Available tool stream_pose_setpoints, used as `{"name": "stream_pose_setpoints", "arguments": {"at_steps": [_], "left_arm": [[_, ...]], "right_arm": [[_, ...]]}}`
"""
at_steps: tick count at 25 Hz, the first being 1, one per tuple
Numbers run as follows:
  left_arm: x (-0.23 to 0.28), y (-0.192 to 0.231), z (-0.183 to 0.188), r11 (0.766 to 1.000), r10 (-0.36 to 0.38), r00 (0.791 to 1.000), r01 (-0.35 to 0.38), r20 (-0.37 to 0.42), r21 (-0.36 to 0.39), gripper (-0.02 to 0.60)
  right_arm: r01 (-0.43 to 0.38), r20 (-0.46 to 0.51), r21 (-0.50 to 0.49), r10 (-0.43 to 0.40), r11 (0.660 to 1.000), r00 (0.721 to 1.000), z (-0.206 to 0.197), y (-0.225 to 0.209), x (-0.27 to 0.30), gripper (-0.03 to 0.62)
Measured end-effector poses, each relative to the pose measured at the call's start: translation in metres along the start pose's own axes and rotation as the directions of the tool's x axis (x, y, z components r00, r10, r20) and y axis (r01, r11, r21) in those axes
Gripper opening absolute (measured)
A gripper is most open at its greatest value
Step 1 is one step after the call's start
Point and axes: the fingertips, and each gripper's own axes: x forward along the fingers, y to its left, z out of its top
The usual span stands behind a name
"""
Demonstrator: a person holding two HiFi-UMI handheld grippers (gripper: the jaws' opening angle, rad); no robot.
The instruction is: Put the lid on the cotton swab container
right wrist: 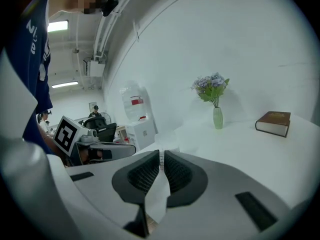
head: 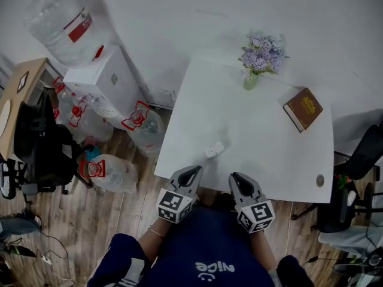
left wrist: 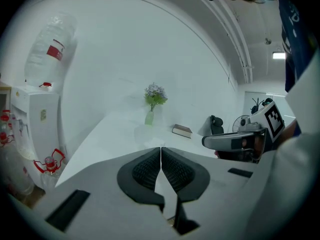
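Steep downward look over a person in a dark blue top onto a white tabletop (head: 269, 148). Held just short of its near edge, side by side and pointing forward: the left gripper (head: 192, 170) and the right gripper (head: 234, 177). Left fingers (left wrist: 147, 170) pressed together, nothing between them; right fingers (right wrist: 142, 173) closed to a hairline gap, likewise gripping nothing. Just beyond the left gripper, near the front left edge of the tabletop: probably the cotton swab container (head: 214, 149), a small pale thing, too small to tell open from capped, with no lid distinguishable beside it. Farther back, a slim vase of purple flowers (head: 258, 58); to its right, a brown book (head: 303, 109); near the front right corner, a small round disc (head: 320, 180), perhaps the lid, perhaps a fitting in the surface, impossible to say. Judged as the very start: nothing picked up, no reach made. Next move likely calls for opening one set of fingers, locating the lid and lifting it by its rim, steadying the container with the other gripper, then lowering the lid level and centred before pressing down gently, given a light container apt to slide or tip.
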Motion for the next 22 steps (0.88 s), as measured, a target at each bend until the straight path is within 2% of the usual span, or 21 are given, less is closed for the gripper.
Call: {"name": "stream_pose_setpoints", "arguments": {"at_steps": [5, 11, 12, 15, 22], "left_arm": [[0.006, 0.009, 0.000, 0.999, -0.015, 1.000, 0.015, -0.010, -0.032, 0.023], [0.015, 0.024, 0.003, 1.000, 0.010, 1.000, -0.010, -0.017, -0.014, 0.028], [0.017, 0.026, 0.004, 1.000, 0.013, 1.000, -0.014, -0.017, -0.008, 0.040], [0.026, 0.027, 0.003, 1.000, 0.002, 0.999, -0.002, -0.041, 0.004, 0.136], [0.054, 0.027, -0.012, 0.997, -0.045, 0.988, 0.055, -0.147, 0.060, 0.274]], "right_arm": [[-0.014, -0.021, -0.026, 0.013, 1.000, 1.000, 0.006, 0.001, 0.015, 0.057], [-0.051, -0.027, -0.059, 0.050, 0.997, 0.998, 0.018, -0.003, 0.034, 0.057], [-0.056, -0.020, -0.063, 0.055, 0.996, 0.998, 0.023, -0.005, 0.037, 0.057], [-0.067, 0.011, -0.061, 0.068, 0.996, 0.998, 0.039, -0.015, 0.043, 0.057], [-0.122, 0.025, -0.065, 0.123, 0.990, 0.992, 0.065, -0.039, 0.063, 0.055]]}}
